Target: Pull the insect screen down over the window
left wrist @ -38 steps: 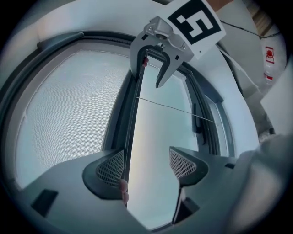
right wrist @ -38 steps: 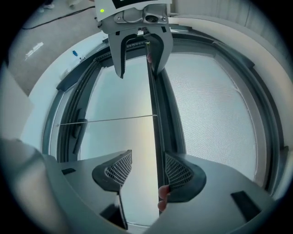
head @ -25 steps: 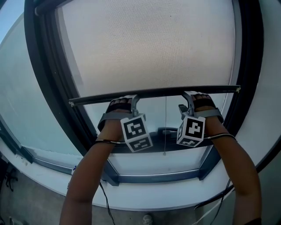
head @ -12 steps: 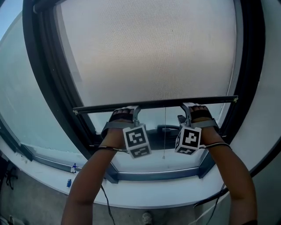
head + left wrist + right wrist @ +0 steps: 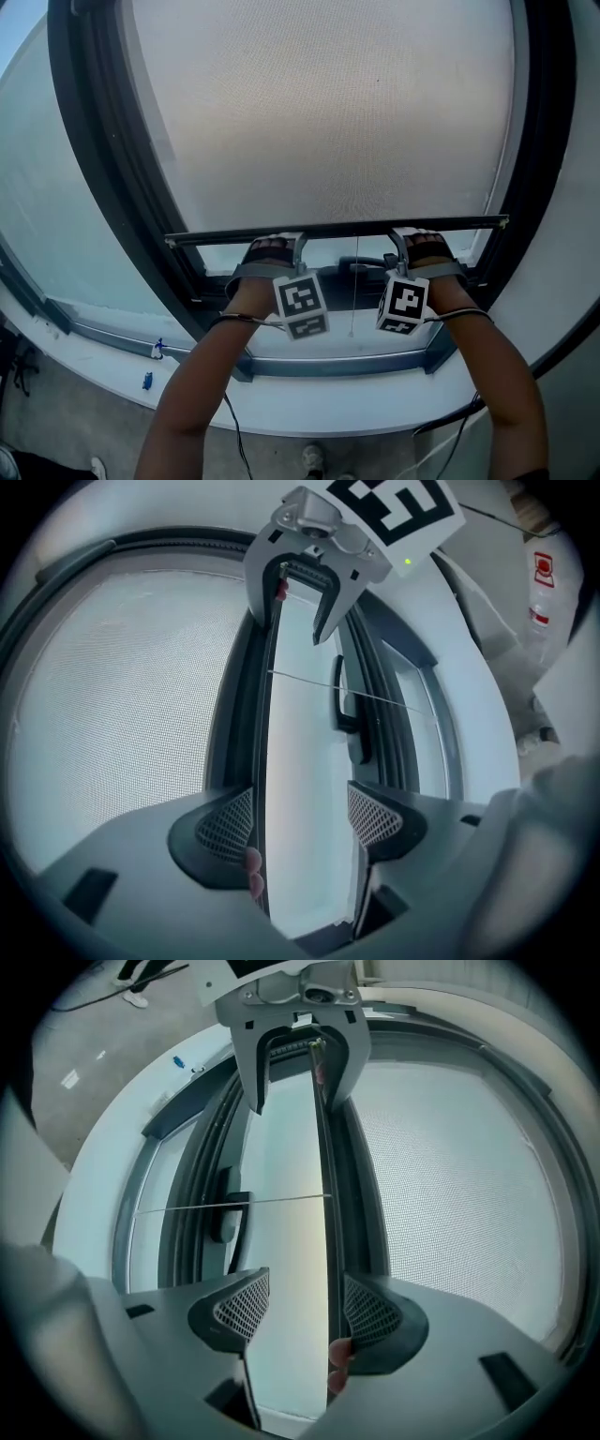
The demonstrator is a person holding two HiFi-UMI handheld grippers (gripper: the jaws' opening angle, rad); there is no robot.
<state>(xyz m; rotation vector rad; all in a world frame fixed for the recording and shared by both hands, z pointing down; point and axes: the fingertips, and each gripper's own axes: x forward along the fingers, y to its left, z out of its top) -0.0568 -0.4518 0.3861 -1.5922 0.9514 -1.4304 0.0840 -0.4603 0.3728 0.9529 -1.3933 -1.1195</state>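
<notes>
Insect screen (image 5: 328, 122) drawn lower than before, its bottom bar (image 5: 337, 230) now low in the window (image 5: 337, 368); left gripper (image 5: 300, 822) and right gripper (image 5: 298, 1312) straddle the bar, jaws apart, unclamped.

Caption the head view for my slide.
The left hand-held gripper and right hand-held gripper, jaws open, straddle the bottom bar of the insect screen.

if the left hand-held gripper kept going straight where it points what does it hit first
The left hand-held gripper would likely meet the window glass first; the screen's bottom bar sits between its open jaws, and the window handle lies off to one side. Depth is unclear.
</notes>
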